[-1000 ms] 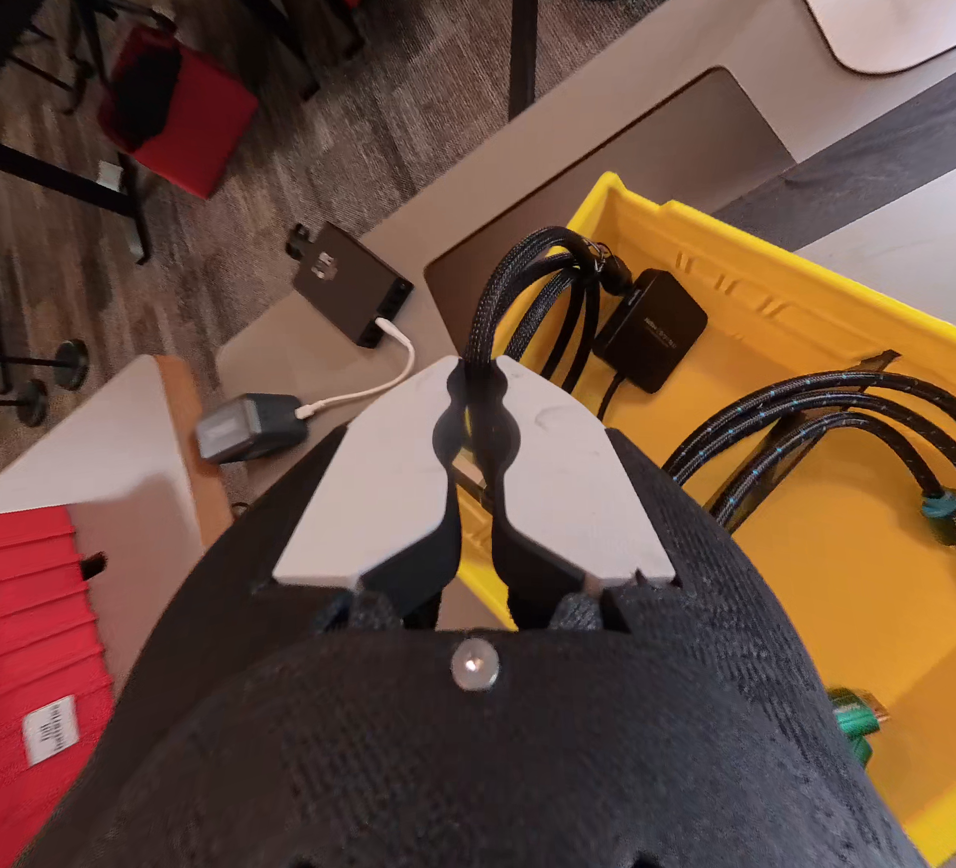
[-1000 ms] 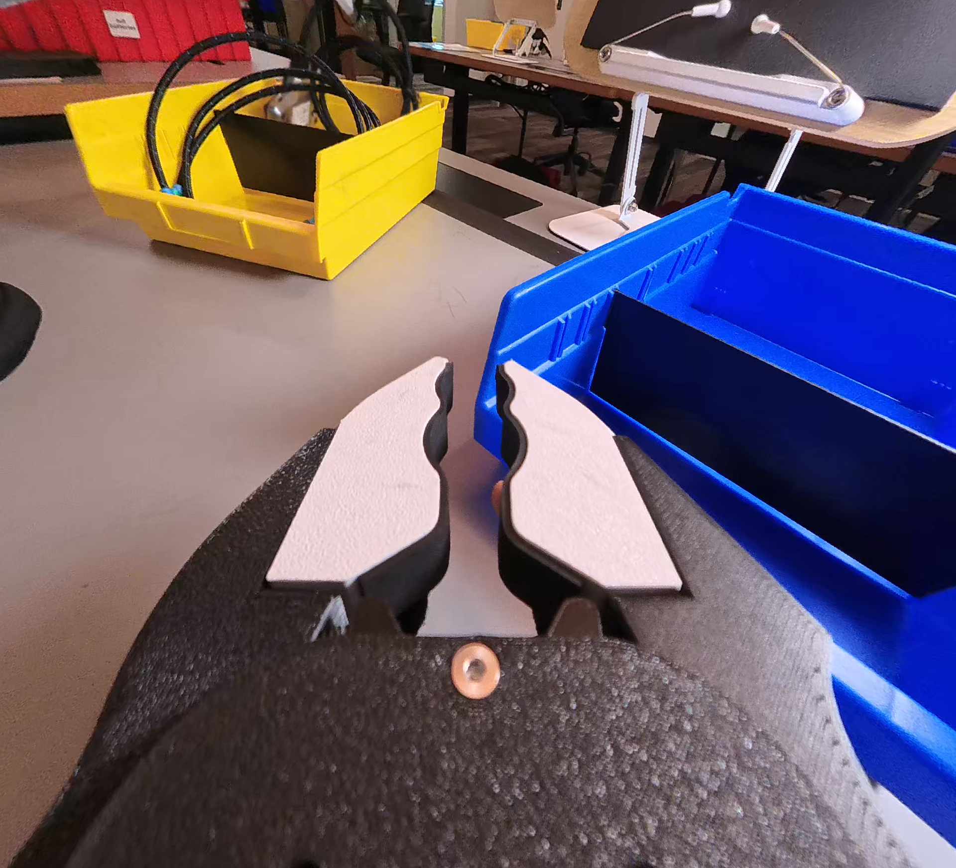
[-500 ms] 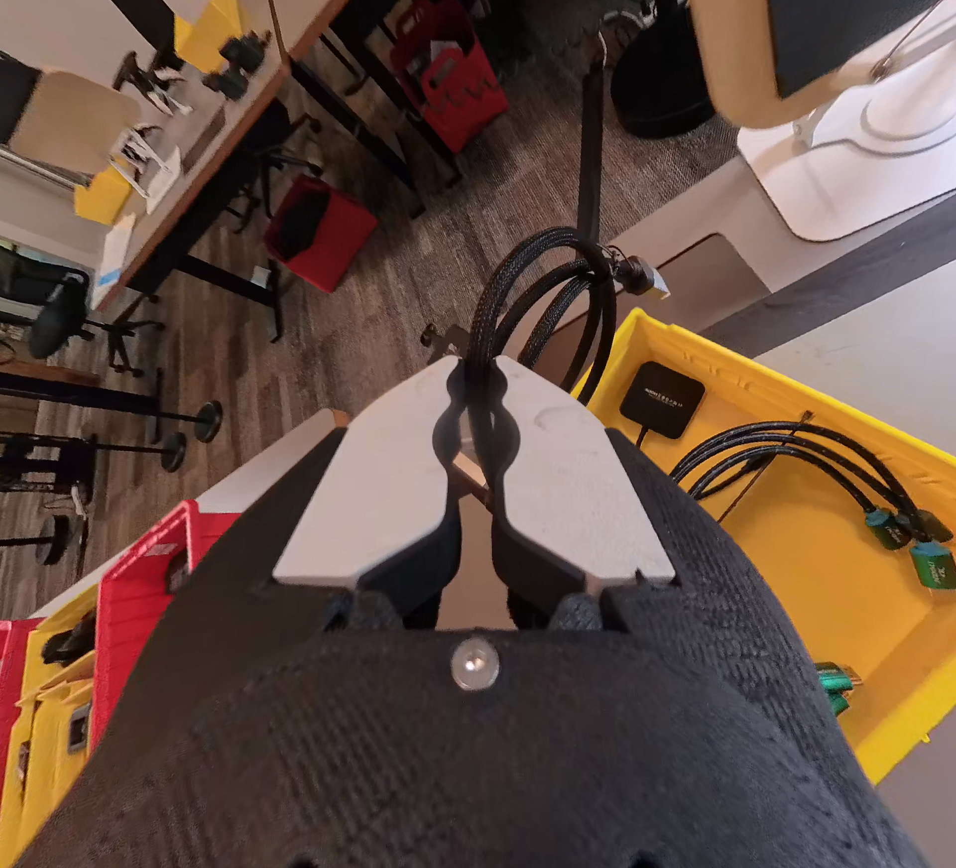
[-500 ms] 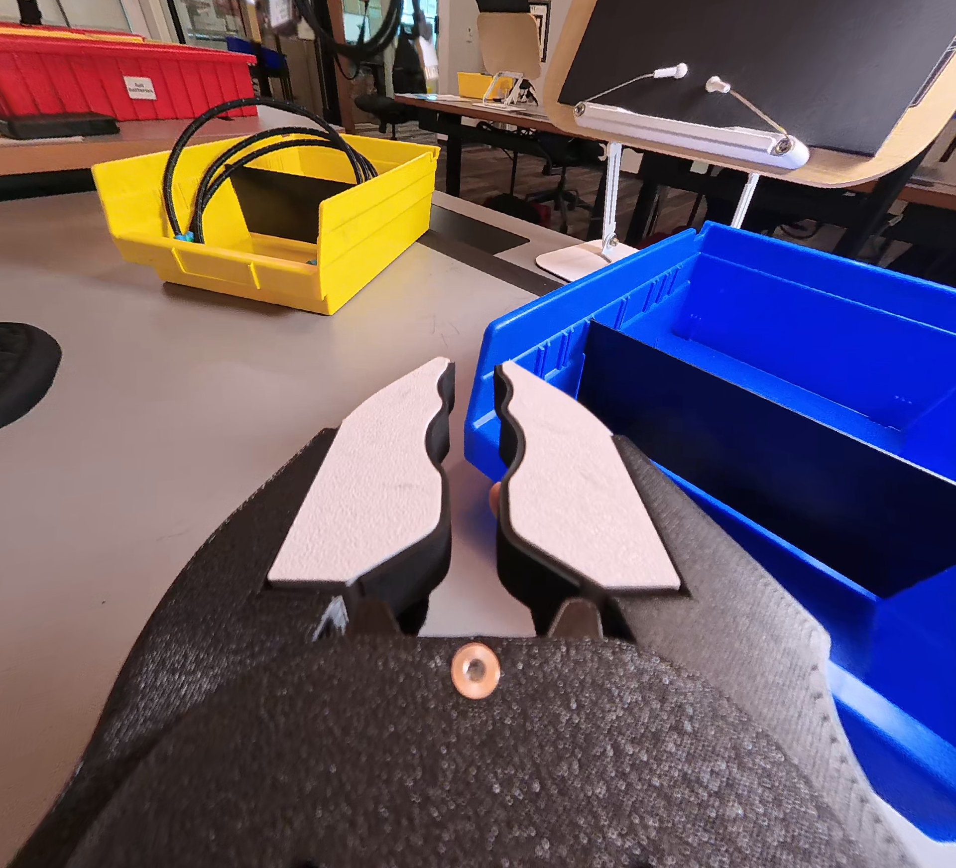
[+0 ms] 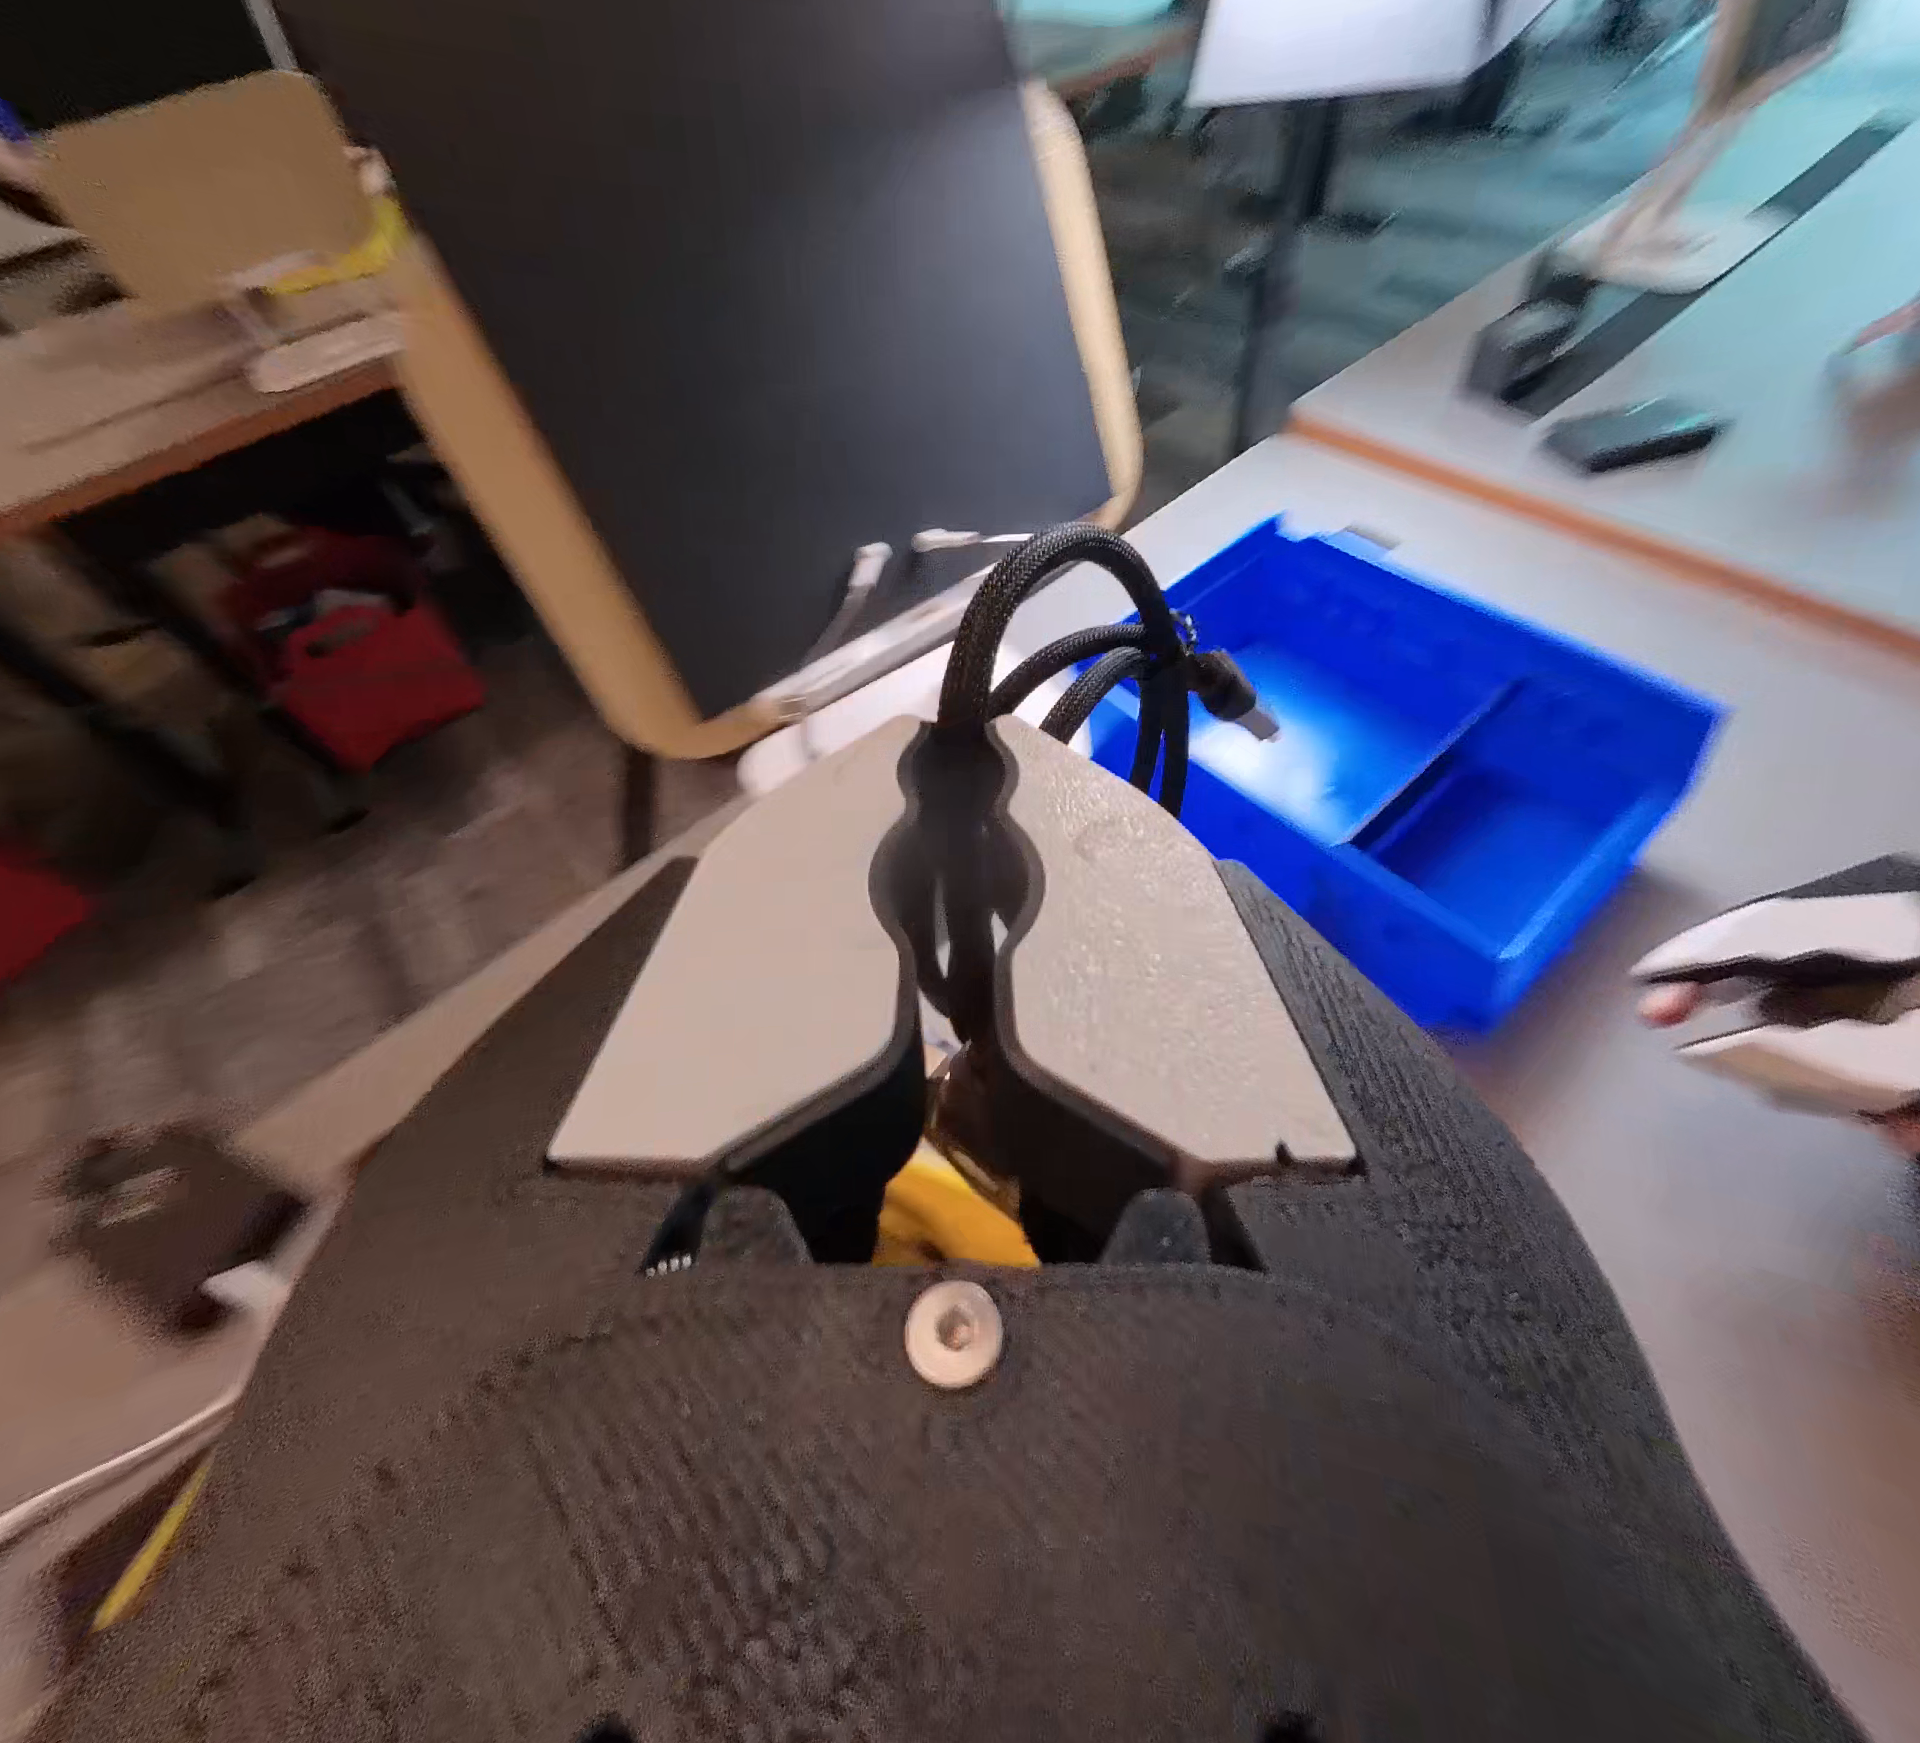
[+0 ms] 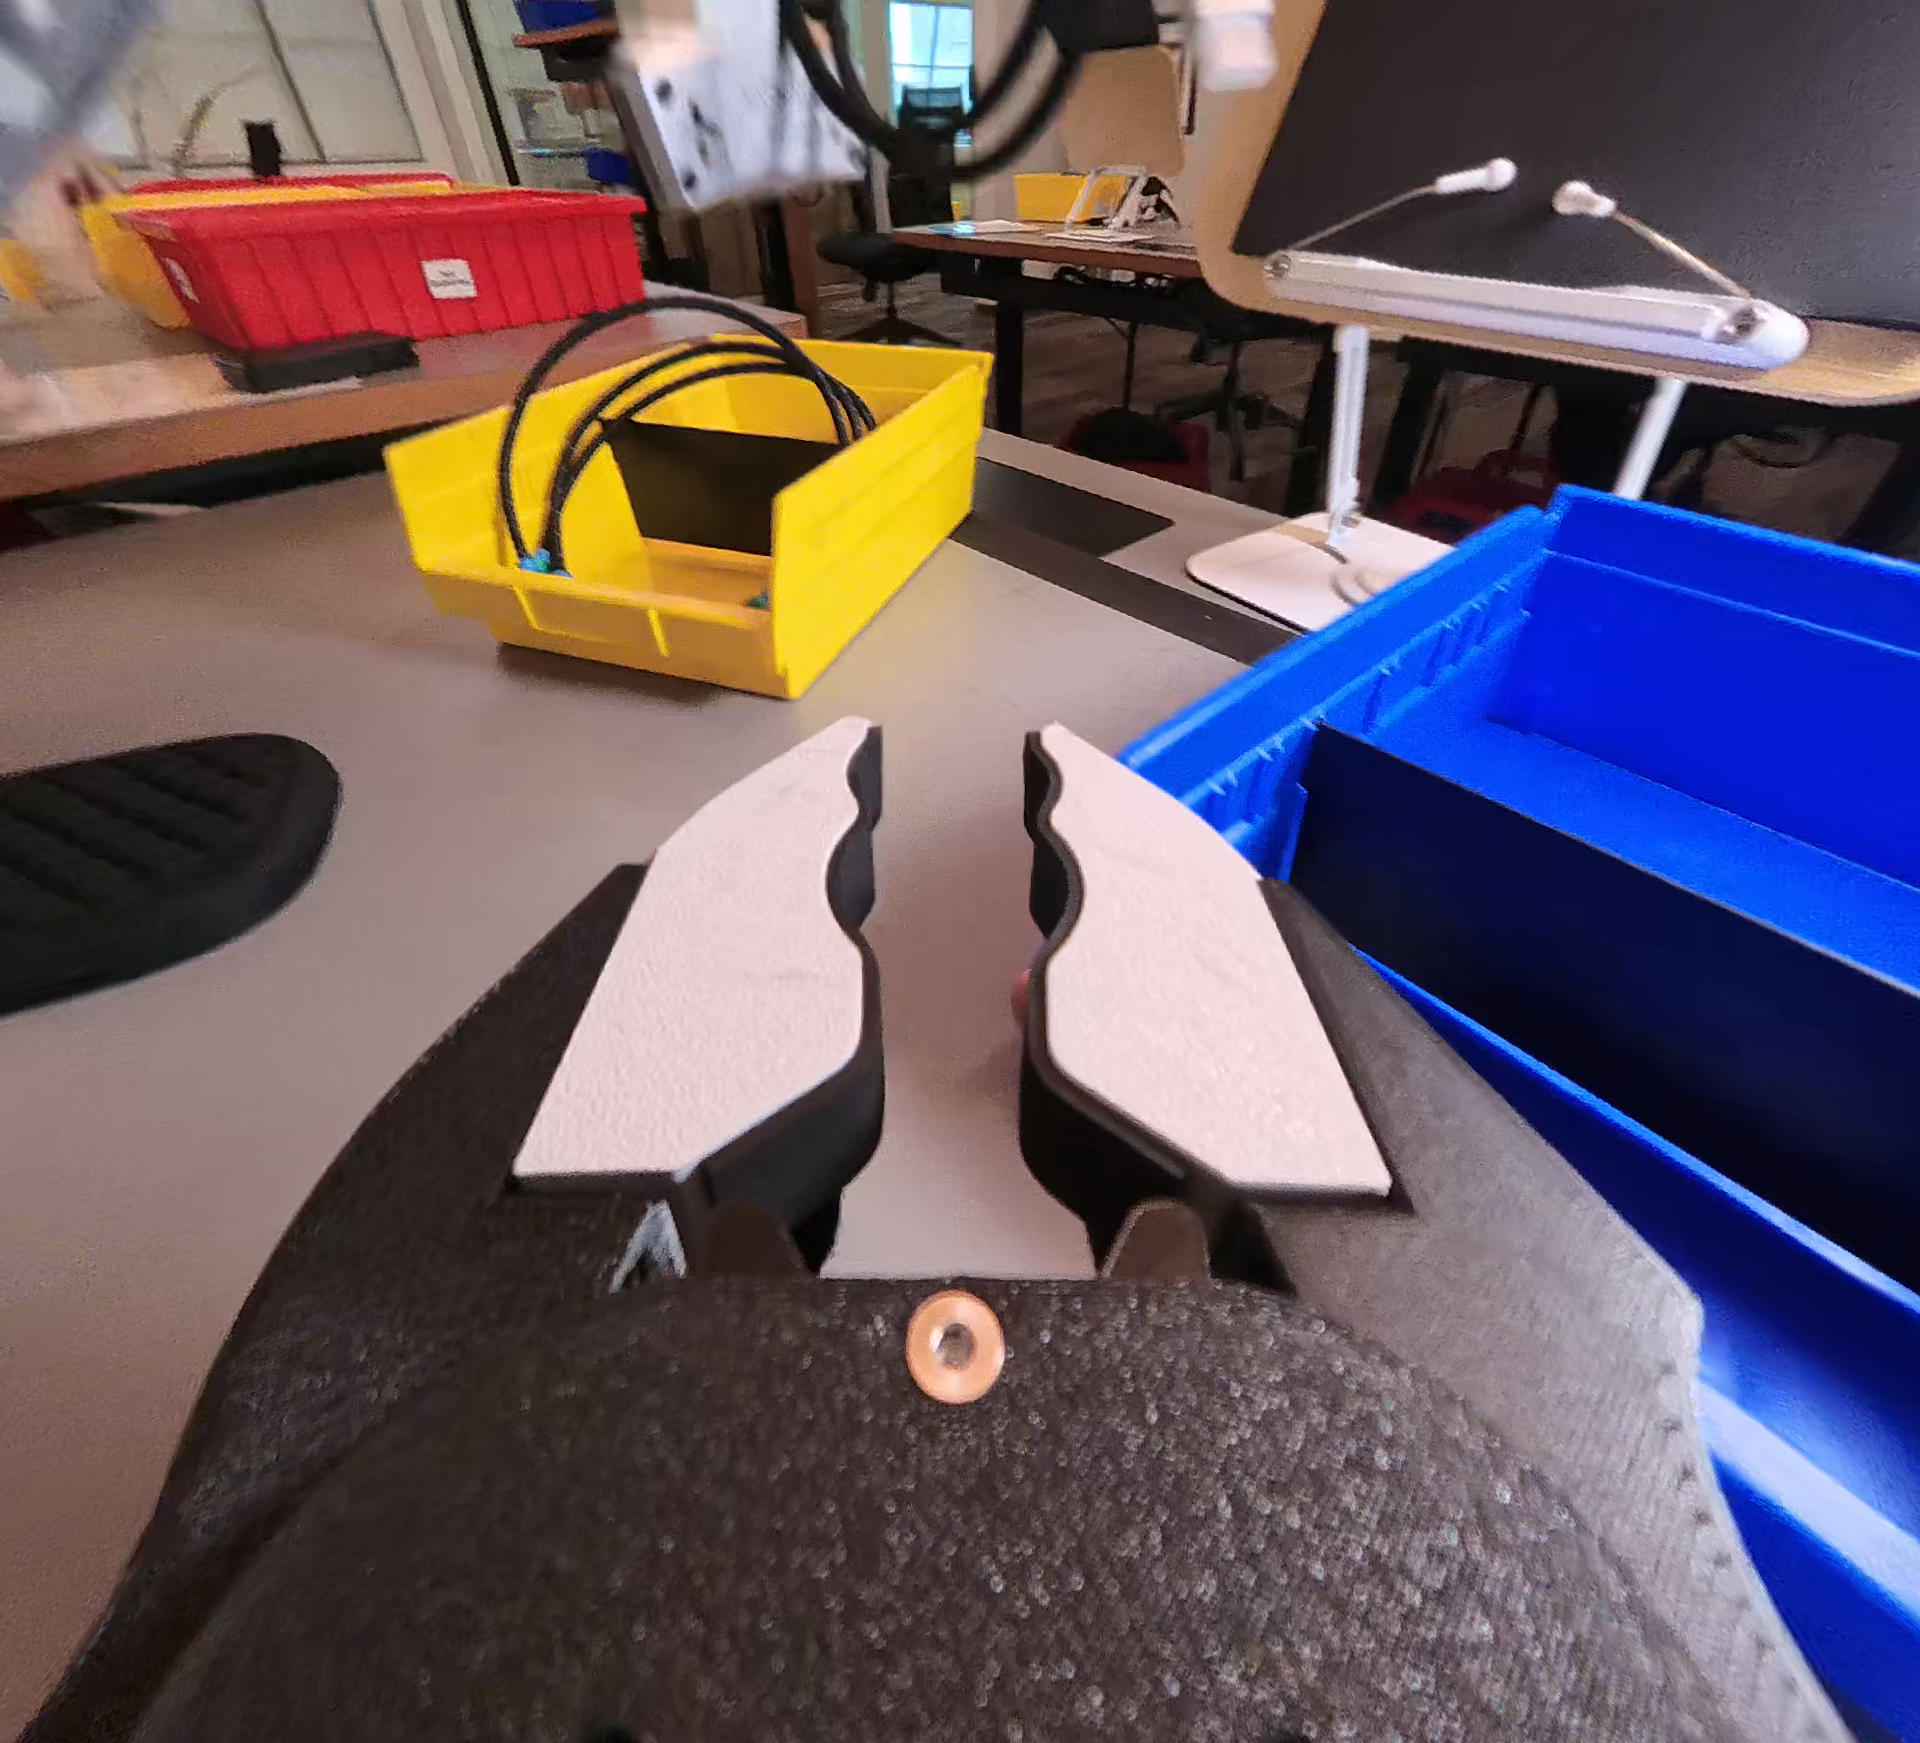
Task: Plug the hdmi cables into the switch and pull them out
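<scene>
I am holding a bundle of black hdmi cable [image 5: 1049,644] tight in my left gripper [image 5: 961,748], up in the air near the blue bin [image 5: 1475,820]. My right gripper [image 6: 951,737] is sitting open and empty, low over the grey table [image 6: 520,810]. I think I am carrying the cable over. Next I need to find the switch, which I cannot see. More cables are waiting in the yellow bin [image 6: 883,498], far left. The room is full of desks.
</scene>
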